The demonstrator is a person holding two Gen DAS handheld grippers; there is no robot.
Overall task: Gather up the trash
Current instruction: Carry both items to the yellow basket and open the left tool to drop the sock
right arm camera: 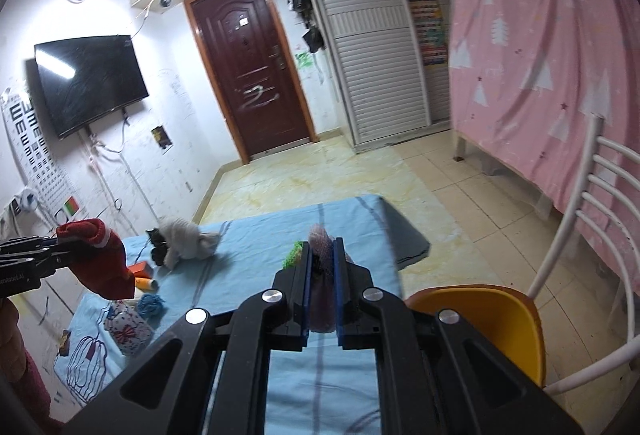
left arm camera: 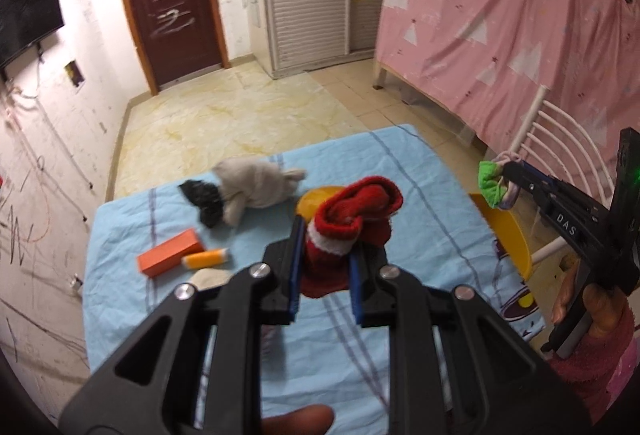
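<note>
My left gripper (left arm camera: 325, 259) is shut on a red sock with a white band (left arm camera: 352, 223), held above the blue-covered table (left arm camera: 420, 235); it also shows in the right wrist view (right arm camera: 102, 259). My right gripper (right arm camera: 323, 263) is shut on a small pink and green cloth piece (right arm camera: 320, 247), seen from the left wrist view (left arm camera: 494, 183) raised at the table's right edge. On the table lie a grey sock with a black tip (left arm camera: 244, 191), an orange box (left arm camera: 170, 253) and an orange tube (left arm camera: 206, 259).
A yellow bowl (left arm camera: 316, 199) sits behind the red sock. A yellow-seated white chair (right arm camera: 492, 323) stands at the table's right. A blue yarn ball (right arm camera: 151, 305) and a patterned pouch (right arm camera: 127, 331) lie at the table's left. A pink curtain (left arm camera: 500, 19) hangs on the right.
</note>
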